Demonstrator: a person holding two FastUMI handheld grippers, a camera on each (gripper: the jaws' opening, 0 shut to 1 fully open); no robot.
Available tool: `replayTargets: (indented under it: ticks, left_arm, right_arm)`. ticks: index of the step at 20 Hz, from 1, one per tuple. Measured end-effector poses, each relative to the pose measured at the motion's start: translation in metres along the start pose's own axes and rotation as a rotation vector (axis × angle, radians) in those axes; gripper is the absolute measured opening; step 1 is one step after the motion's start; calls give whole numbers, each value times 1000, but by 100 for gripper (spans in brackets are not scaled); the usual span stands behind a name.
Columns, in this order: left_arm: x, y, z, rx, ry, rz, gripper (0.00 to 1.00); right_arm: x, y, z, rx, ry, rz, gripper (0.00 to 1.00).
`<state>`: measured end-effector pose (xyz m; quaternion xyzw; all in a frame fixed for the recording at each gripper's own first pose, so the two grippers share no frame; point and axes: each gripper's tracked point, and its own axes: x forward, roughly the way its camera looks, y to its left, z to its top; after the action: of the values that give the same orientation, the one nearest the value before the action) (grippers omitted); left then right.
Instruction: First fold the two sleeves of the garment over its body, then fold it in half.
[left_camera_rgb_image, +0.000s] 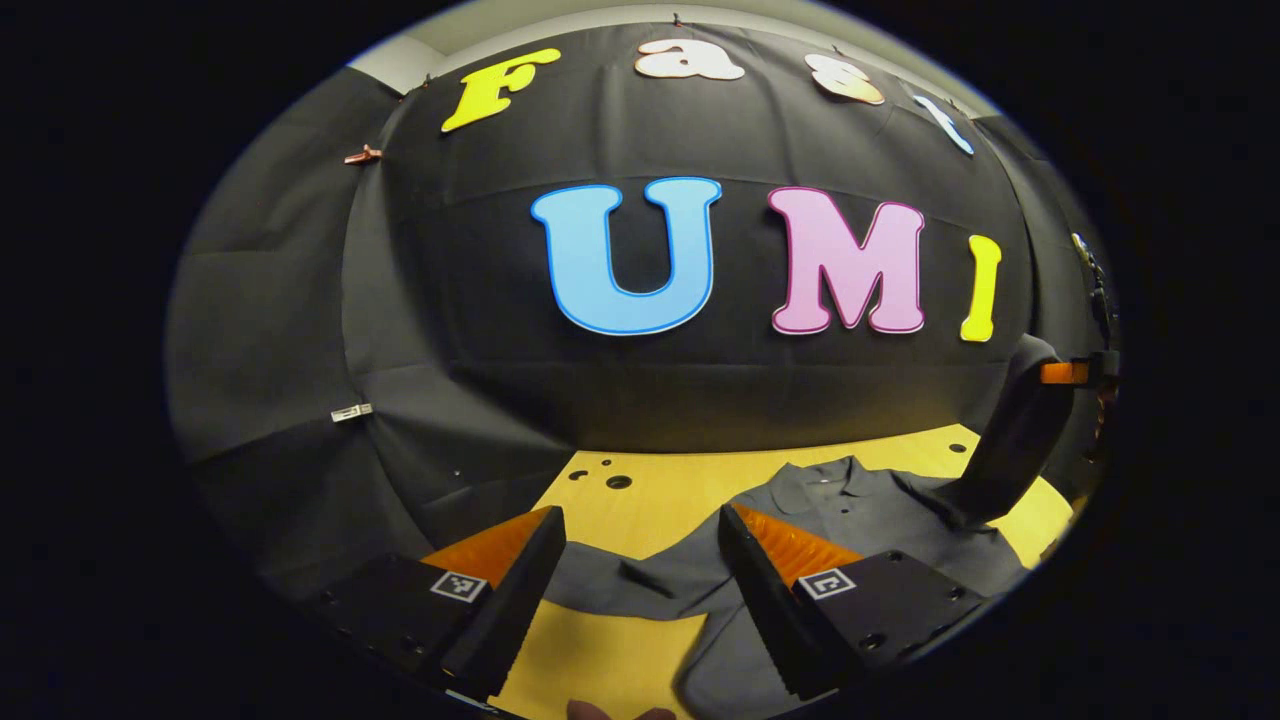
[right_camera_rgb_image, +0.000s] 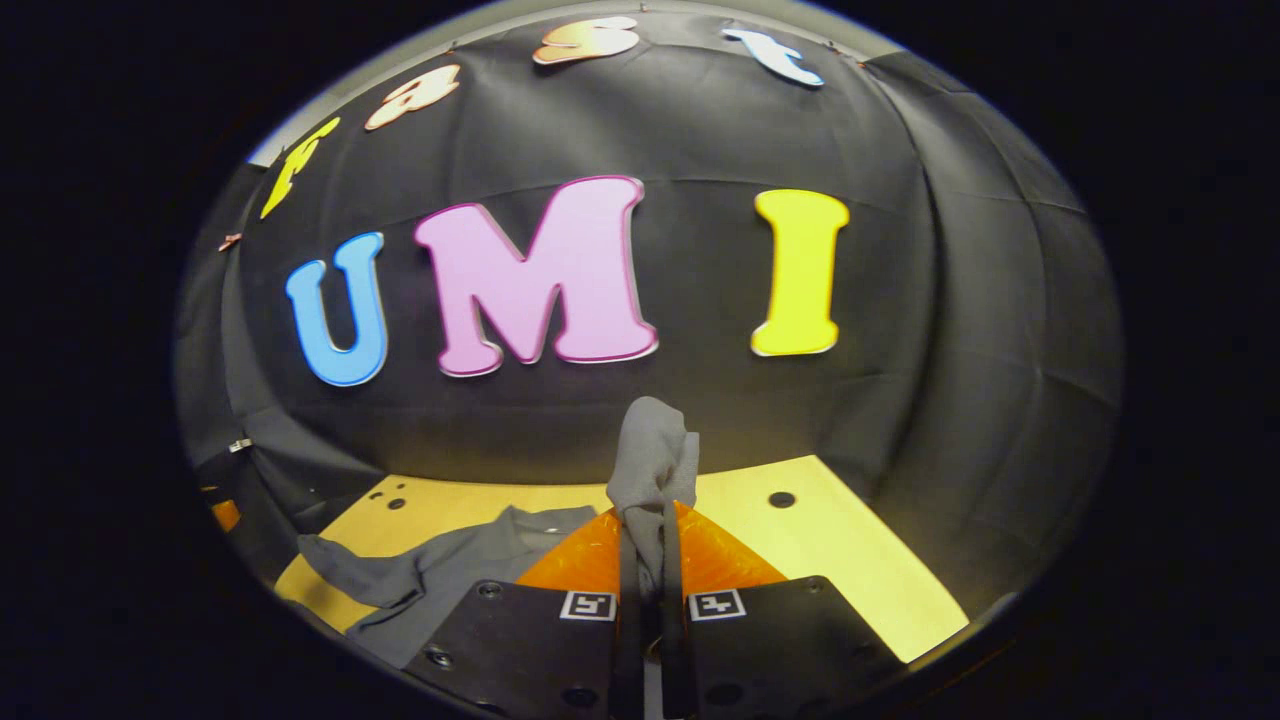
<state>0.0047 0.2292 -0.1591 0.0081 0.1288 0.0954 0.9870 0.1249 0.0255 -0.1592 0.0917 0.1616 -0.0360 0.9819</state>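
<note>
A dark grey collared shirt (left_camera_rgb_image: 850, 505) lies on the yellow table (left_camera_rgb_image: 650, 490). My left gripper (left_camera_rgb_image: 640, 545) is open just above the table, its fingers straddling the shirt's near sleeve (left_camera_rgb_image: 640, 585). The shirt's other sleeve (left_camera_rgb_image: 1015, 440) is lifted off the table at the right, held by the other gripper (left_camera_rgb_image: 1080, 372). In the right gripper view my right gripper (right_camera_rgb_image: 648, 525) is shut on that sleeve (right_camera_rgb_image: 652, 460), whose end sticks up past the fingertips. The shirt's body (right_camera_rgb_image: 430, 575) trails down to the left of it.
The table (right_camera_rgb_image: 850, 540) has small holes near its far edge. The black cloth wall rises right behind the table and wraps both sides. A fingertip shows at the bottom edge of the left gripper view (left_camera_rgb_image: 620, 712).
</note>
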Motion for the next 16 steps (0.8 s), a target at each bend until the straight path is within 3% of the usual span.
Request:
replayTargets:
  ticks: [7,16]
  left_arm:
    - [35,59,-44,6,53,-5,97]
    - [104,110,-112,-17,166,-27,97]
  right_arm:
    - [36,112,-65,-49,104,132,12]
    - [73,168,-183,-140,328,162,12]
